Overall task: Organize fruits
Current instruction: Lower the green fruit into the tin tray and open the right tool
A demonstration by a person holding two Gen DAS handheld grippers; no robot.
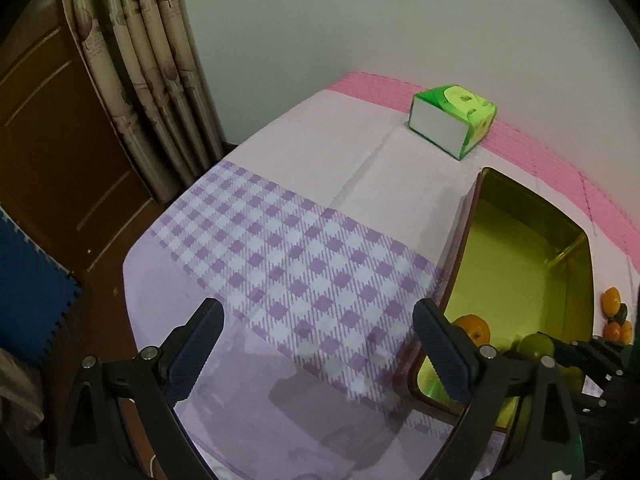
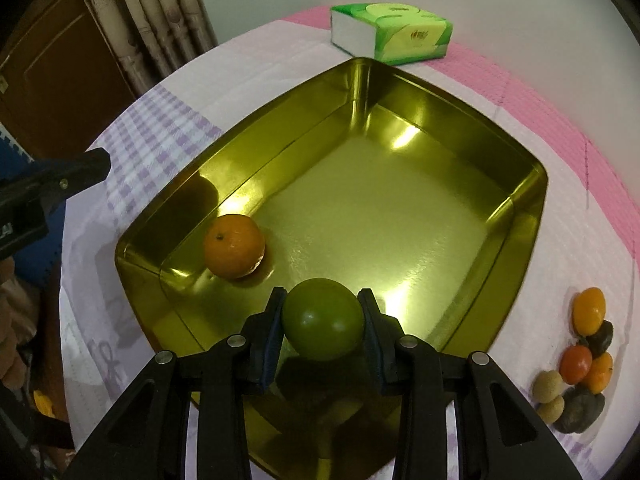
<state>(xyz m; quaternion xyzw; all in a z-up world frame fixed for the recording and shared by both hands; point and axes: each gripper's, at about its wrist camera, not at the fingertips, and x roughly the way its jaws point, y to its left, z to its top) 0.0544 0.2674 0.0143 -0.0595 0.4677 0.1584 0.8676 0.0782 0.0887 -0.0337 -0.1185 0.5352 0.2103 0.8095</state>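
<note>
1. Your right claw (image 2: 322,322) is pinching the green fruit (image 2: 323,319) from both sides, and it hangs over the near part of the gold tray (image 2: 536,200)
2. This step looks like dropping the green fruit into the tray; I can't tell if it touches the tray floor yet, so go lower, then let the claw spread and lift away
3. Your left claw (image 1: 320,344) is spread wide with nothing in it, and it sits over the purple checked cloth (image 1: 304,264) on the counter, just beside the tray's left side
4. One orange (image 2: 234,246) already lies in the tray near its left wall, a bit past the green fruit; set the green one down so it won't bump it
5. More fruit waits in a small pile (image 2: 580,364) on the counter, to the right of the tray; that is likely where you go next
6. Far back, a green tissue box (image 2: 392,34) sits past the tray; leave it alone
</note>
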